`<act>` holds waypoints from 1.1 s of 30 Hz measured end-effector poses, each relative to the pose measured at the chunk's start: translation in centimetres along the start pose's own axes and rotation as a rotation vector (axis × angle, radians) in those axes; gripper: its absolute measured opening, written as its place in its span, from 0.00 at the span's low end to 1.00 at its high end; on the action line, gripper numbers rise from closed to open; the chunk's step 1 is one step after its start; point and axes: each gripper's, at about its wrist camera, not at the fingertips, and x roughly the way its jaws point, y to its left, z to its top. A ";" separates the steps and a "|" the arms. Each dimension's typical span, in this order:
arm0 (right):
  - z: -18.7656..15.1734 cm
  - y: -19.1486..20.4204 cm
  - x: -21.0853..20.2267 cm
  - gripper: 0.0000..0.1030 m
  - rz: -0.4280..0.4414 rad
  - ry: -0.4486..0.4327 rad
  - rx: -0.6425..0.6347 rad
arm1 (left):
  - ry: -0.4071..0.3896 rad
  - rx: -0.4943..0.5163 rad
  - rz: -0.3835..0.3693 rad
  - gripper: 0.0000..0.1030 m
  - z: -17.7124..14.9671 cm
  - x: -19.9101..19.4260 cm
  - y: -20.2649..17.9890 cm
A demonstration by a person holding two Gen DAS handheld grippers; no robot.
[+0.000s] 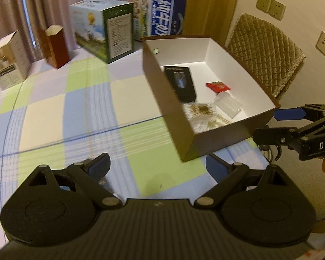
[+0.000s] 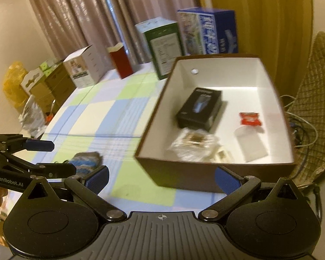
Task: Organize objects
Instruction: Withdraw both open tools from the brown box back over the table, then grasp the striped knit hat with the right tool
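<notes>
While both tools (image 1: 158,166) (image 2: 161,178) gape empty, five items in one brown box (image 2: 279,99).

Two wrist views, angled down over the checked tablecloth (image 1: 75,108).
Both face the curtains, sharing the open brown cardboard box (image 2: 153,117) nearby.

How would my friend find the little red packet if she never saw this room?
Look on the checked tablecloth for the big brown box with white insides. Inside it, the red packet lies by itself on the white floor, right of the black box. It is the only red thing in there.
</notes>
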 end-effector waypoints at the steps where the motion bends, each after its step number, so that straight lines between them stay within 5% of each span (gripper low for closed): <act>1: -0.1 0.5 0.2 0.98 0.005 0.004 -0.005 | 0.002 -0.007 0.005 0.90 -0.3 -0.3 0.5; 33: -3.4 13.1 10.6 0.98 0.097 0.147 -0.074 | 0.069 -0.188 0.181 0.90 -9.8 -4.7 14.9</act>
